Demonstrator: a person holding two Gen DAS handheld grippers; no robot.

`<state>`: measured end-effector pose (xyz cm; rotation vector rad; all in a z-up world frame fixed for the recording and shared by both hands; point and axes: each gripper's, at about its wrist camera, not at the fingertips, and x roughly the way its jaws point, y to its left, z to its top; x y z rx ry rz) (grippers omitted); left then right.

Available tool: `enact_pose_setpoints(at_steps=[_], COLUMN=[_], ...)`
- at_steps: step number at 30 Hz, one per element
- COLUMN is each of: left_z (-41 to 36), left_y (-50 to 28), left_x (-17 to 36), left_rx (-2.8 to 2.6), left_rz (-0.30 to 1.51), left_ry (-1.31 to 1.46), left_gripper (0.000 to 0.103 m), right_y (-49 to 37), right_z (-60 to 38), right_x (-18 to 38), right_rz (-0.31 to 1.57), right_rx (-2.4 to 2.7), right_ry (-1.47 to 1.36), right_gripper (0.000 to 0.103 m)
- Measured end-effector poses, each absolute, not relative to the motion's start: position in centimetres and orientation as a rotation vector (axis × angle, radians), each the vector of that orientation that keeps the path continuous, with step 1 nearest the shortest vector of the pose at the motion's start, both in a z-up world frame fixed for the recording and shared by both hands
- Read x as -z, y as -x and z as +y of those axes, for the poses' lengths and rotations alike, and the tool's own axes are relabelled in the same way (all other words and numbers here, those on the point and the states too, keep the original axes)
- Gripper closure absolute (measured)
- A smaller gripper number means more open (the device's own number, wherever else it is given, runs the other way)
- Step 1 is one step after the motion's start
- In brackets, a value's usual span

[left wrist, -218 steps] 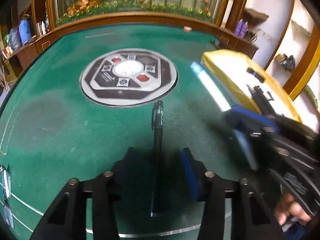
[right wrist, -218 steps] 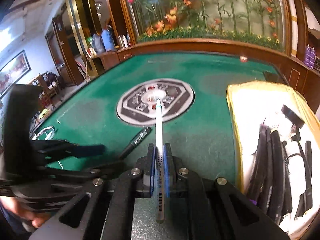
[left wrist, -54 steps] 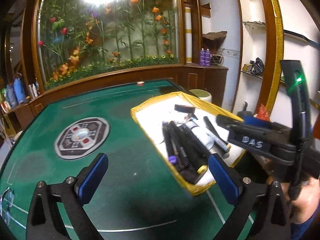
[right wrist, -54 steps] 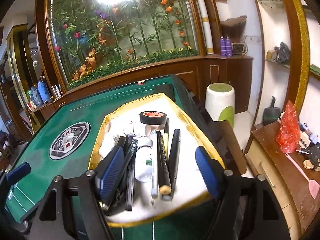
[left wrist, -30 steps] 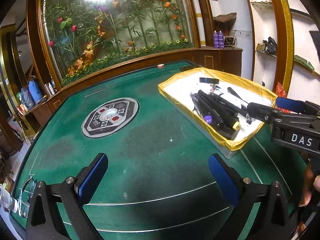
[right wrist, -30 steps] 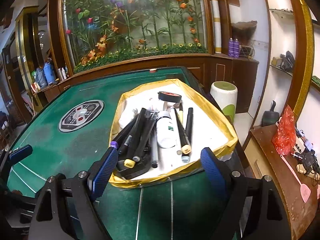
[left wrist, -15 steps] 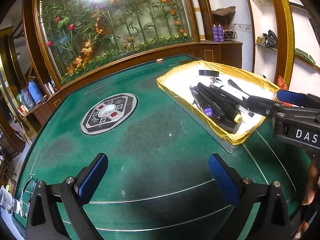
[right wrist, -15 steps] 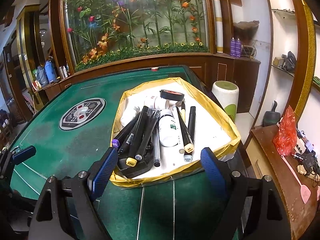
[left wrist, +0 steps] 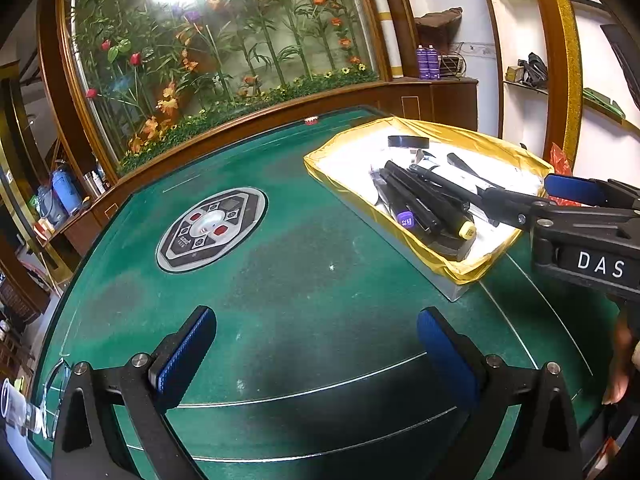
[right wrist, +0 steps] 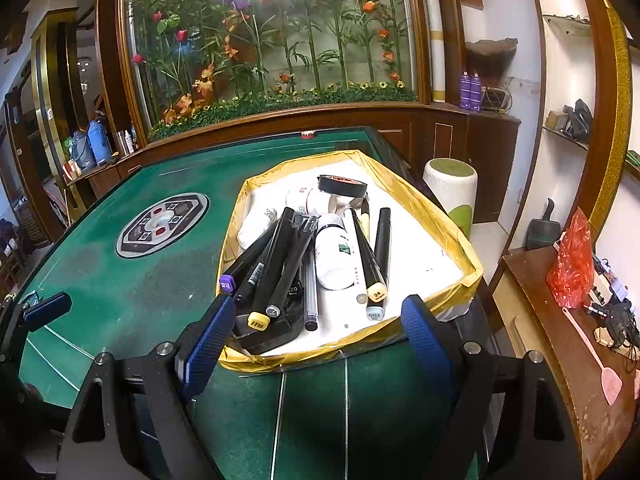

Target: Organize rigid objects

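1. The left tongs (left wrist: 316, 344) stand wide apart with nothing between their blue pads, above bare green felt of the bench (left wrist: 304, 280).
2. The right tongs (right wrist: 316, 332) are likewise spread wide and hold nothing; they hang just before the near edge of the gold-rimmed tray (right wrist: 460, 240).
3. The tray sits at the bench's right side, lined white inside.
4. In it lie the black markers (right wrist: 280, 256) in a loose pile, one with a purple cap end, one yellow.
5. A white bottle (right wrist: 334, 256) lies beside them, with another marker (right wrist: 370, 260) touching its right side.
6. A roll of black tape (right wrist: 342, 186) rests at the tray's far end.
7. A round control panel (left wrist: 212, 228) is set in the middle of the bench.
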<state>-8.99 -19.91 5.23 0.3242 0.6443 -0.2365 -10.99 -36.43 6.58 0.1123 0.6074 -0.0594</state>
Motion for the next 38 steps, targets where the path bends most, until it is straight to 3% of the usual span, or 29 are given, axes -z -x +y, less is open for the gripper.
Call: enact_pose_setpoints(at_steps=[38], left_z=[-19.0], left_y=[9.0], left_x=[-5.3], left_rx=[0.211], left_rz=[0.627], left_ry=[-0.334], left_gripper=[0.001], right_y=[10.4], right_z=[-36.3], right_x=[-5.6], right_rz=[0.627], right_rx=[0.056], right_ry=[-0.123], right_gripper=[0.019])
